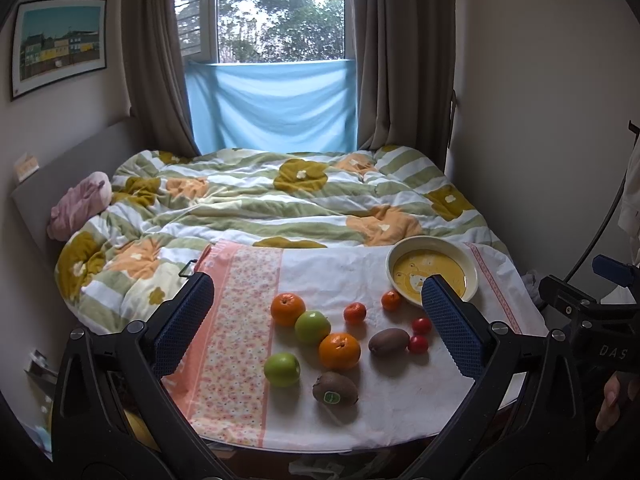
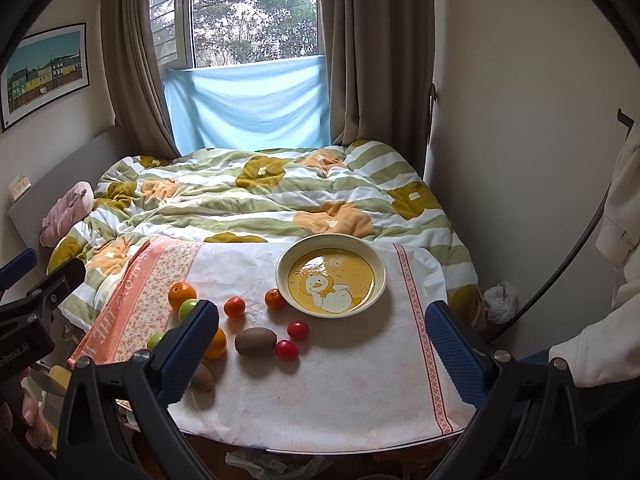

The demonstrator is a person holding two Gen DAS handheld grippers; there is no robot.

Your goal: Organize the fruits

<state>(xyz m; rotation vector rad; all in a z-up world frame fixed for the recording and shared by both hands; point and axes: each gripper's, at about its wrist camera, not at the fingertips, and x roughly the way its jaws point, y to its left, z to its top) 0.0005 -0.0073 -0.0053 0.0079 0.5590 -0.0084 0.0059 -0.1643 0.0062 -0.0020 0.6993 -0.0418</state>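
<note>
While both grippers, left gripper (image 1: 320,328) and right gripper (image 2: 324,344), gape empty, the right's finger (image 2: 188,352) hides an orange (image 2: 216,346) at 9 o'clock of the kiwi (image 2: 256,341).

Home bedroom: quilted bed (image 1: 280,200), curtained window (image 1: 280,12), framed picture (image 1: 60,46).

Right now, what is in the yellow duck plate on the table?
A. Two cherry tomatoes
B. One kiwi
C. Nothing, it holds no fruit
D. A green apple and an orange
C: the right wrist view shows the plate with only its duck picture inside, while the cherry tomatoes, the kiwi and the other fruit all lie on the cloth outside its rim.
</note>
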